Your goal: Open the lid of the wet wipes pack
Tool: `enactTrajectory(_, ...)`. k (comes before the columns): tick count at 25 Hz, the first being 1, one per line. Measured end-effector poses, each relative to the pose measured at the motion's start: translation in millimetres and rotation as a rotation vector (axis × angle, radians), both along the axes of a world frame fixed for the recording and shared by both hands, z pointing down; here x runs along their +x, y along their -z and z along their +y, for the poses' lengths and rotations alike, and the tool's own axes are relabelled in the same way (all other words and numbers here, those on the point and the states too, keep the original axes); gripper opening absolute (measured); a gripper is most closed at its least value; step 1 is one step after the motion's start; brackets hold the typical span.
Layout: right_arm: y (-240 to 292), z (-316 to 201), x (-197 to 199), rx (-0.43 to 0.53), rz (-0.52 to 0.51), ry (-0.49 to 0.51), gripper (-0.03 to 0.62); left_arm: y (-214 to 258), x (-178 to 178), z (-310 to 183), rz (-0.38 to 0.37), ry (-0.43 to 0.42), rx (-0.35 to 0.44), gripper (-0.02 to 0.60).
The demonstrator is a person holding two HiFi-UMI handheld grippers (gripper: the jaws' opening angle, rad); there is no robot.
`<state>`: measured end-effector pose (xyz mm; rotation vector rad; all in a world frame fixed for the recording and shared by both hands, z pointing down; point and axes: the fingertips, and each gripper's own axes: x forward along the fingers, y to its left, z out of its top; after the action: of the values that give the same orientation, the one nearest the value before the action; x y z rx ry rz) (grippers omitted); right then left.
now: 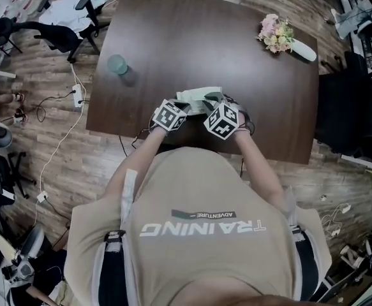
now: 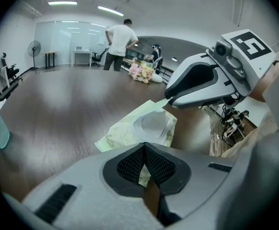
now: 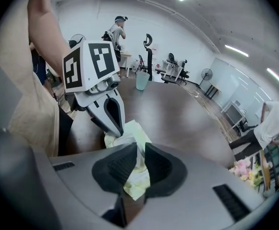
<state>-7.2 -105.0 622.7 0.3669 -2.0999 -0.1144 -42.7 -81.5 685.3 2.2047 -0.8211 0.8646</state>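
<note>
By the near edge of the table point(image 1: 173, 37), the wet wipes pack point(image 1: 197, 99) is clamped in the jaws of the left gripper point(image 2: 144, 145) and of the right gripper point(image 3: 138, 150).

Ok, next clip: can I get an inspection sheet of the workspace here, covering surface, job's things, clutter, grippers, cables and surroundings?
Surface: dark wooden table, no spills seen.
Job's things: pack at the near edge; its lid looks closed.
Clutter: cup on the left; flowers at the far right corner.
Grippers: left gripper shut on the pack's left side; right gripper shut on its right side.
Cables: cable and power strip on the floor left of the table.
Surroundings: chairs around the table; a person standing beyond it.
</note>
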Motion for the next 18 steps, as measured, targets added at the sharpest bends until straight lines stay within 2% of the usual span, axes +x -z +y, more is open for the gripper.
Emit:
enactTrajectory(5,7.7,-9.6,-1.5,-0.01,-0.013,-0.048,0.052,3.8,2.7,0.9,-0.003,-0.06,-0.005,0.009)
enactTrajectory(9,9.6,-14.4,1.7,-0.052,-0.03,-0.085,0.054,4.5,6.2,2.9,-0.03,-0.111,0.013,0.009)
enactTrajectory(12,12.1,-17.9,1.9,-0.045,-0.026,-0.089,0.052,5.5,8.1,0.1,-0.051,-0.155,0.024,0.009)
enactTrajectory(18,10.1,-33.0,-4.7,-0.036,-0.024,-0.119,0.052,0.5,3.3,-2.1,-0.038,-0.174,0.014,0.009)
